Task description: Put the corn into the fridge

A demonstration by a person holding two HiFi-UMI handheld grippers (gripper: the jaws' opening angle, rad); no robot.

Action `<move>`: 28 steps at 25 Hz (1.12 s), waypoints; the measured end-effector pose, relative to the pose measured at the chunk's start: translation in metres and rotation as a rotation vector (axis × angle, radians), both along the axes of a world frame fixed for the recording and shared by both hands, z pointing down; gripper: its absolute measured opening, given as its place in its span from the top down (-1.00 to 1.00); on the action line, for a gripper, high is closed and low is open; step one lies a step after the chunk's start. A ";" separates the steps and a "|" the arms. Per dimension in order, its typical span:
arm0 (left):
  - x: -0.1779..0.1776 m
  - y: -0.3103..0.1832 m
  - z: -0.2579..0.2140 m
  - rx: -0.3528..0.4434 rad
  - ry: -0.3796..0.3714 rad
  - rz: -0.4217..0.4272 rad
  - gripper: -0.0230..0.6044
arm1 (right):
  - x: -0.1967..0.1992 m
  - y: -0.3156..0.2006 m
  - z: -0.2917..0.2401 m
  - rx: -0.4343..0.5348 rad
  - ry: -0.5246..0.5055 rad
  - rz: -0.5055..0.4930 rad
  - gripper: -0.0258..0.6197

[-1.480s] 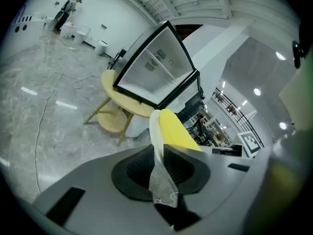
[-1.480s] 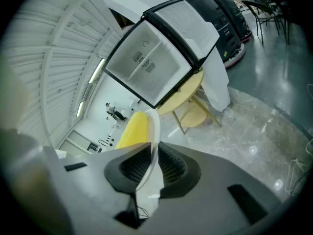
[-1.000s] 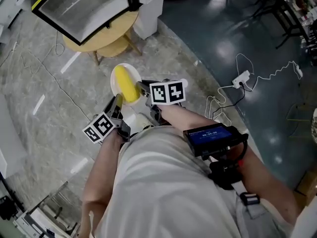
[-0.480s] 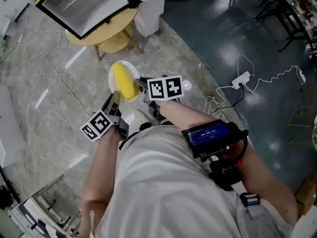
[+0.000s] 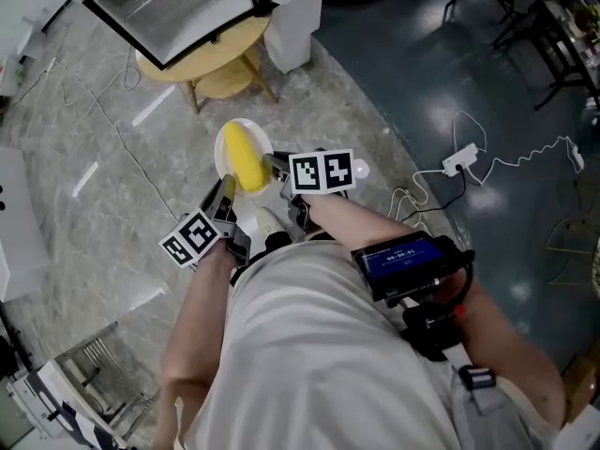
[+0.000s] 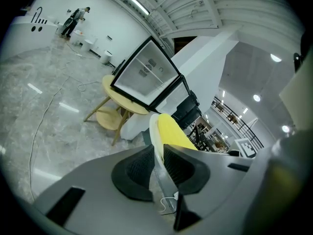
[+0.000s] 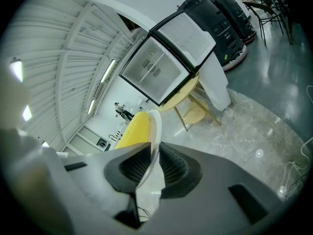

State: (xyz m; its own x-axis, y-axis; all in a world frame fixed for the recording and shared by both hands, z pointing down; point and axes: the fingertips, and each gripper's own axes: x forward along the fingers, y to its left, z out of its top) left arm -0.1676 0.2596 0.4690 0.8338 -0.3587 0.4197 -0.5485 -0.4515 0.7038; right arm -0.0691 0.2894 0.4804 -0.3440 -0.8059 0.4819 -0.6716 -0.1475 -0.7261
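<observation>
Currently held: one white plate, rim pinched between the jaws of my left gripper and right gripper on opposite sides, level so the corn lying on it cannot roll off. Fridge stands ahead on a round table; corn not yet inside.

Head view looks steeply down; both gripper views face forward, sharing plate and fridge.

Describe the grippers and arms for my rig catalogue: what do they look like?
Left gripper and right gripper share a grey moulded body with ribbed black pads. Each carries a white cube printed with black square markers. The arms are bare below a pale short-sleeved shirt; a black device with a lit blue screen is strapped to the right forearm.
</observation>
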 end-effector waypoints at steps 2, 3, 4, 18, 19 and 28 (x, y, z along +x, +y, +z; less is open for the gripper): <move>-0.001 0.005 0.002 -0.002 -0.003 -0.004 0.71 | -0.001 0.005 0.002 -0.002 -0.004 -0.002 0.76; -0.001 0.009 0.003 -0.003 -0.005 -0.006 0.71 | -0.001 0.009 0.002 -0.003 -0.005 -0.003 0.76; 0.000 0.012 0.004 -0.005 -0.007 -0.007 0.71 | -0.001 0.012 0.003 -0.004 -0.005 -0.005 0.76; 0.000 0.024 0.010 -0.010 -0.027 -0.008 0.71 | 0.000 0.024 0.009 -0.011 -0.013 -0.011 0.76; 0.000 0.025 0.010 -0.009 -0.028 -0.007 0.71 | 0.000 0.025 0.009 -0.010 -0.012 -0.012 0.76; 0.005 0.027 0.010 -0.005 -0.028 -0.010 0.71 | 0.005 0.027 0.008 -0.006 -0.010 -0.014 0.76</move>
State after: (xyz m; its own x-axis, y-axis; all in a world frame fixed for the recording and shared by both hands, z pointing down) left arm -0.1622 0.2869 0.4786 0.8179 -0.3647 0.4450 -0.5727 -0.4420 0.6904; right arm -0.0642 0.3168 0.4883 -0.3600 -0.7983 0.4828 -0.6662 -0.1424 -0.7320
